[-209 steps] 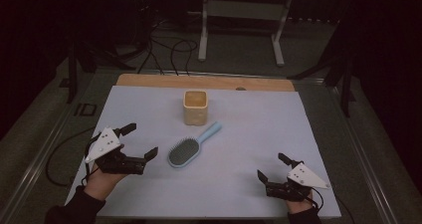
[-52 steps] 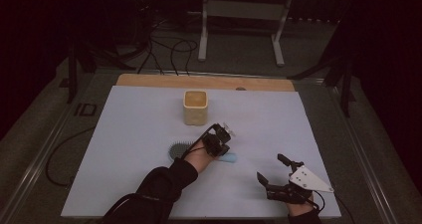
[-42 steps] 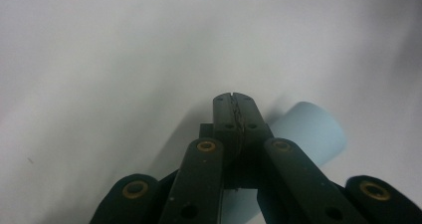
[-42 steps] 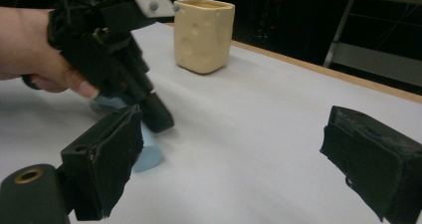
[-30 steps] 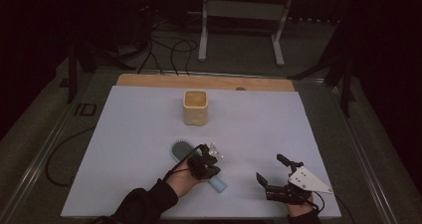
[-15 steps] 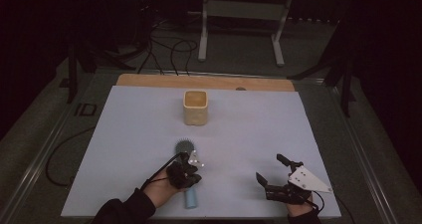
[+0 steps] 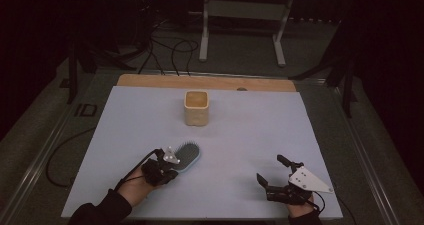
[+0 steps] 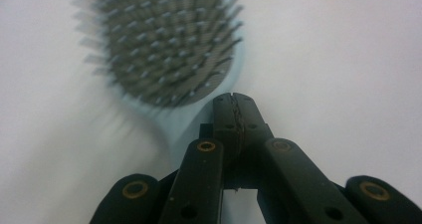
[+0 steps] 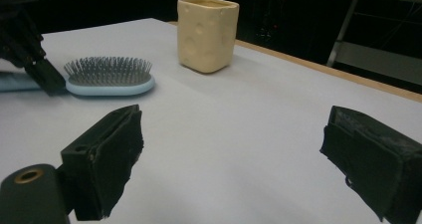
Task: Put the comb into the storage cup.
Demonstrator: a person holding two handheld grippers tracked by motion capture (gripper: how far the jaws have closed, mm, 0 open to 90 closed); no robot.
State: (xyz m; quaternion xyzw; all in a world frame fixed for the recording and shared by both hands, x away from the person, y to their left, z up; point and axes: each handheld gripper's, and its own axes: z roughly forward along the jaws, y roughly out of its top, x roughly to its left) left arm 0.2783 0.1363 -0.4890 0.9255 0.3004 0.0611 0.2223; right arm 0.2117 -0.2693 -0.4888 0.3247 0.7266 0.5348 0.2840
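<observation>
A light blue hairbrush [image 7: 186,155] with grey bristles lies on the pale mat, head pointing up and right. My left gripper [image 7: 169,171] is at its handle end, jaws shut on the handle. In the left gripper view the closed jaws [image 8: 233,103] sit over the blue handle, with the hairbrush head [image 8: 164,50] just beyond. In the right gripper view the hairbrush [image 9: 109,77] lies at left with the left gripper [image 9: 46,78] clamped on its handle. My right gripper [image 7: 270,168] rests at the front right, open and holding nothing [image 9: 231,149].
A cream square cup [image 7: 196,107] stands upright at the mat's far middle, also in the right gripper view [image 9: 207,32]. The pale mat [image 7: 260,130] ends at a wooden strip [image 7: 150,81] at the back. Floor cables and a metal stand lie beyond the table.
My left hand has swung leftward, carrying the brush handle from lower right to lower left, so the brush has turned about its head. The right gripper has stayed put.
</observation>
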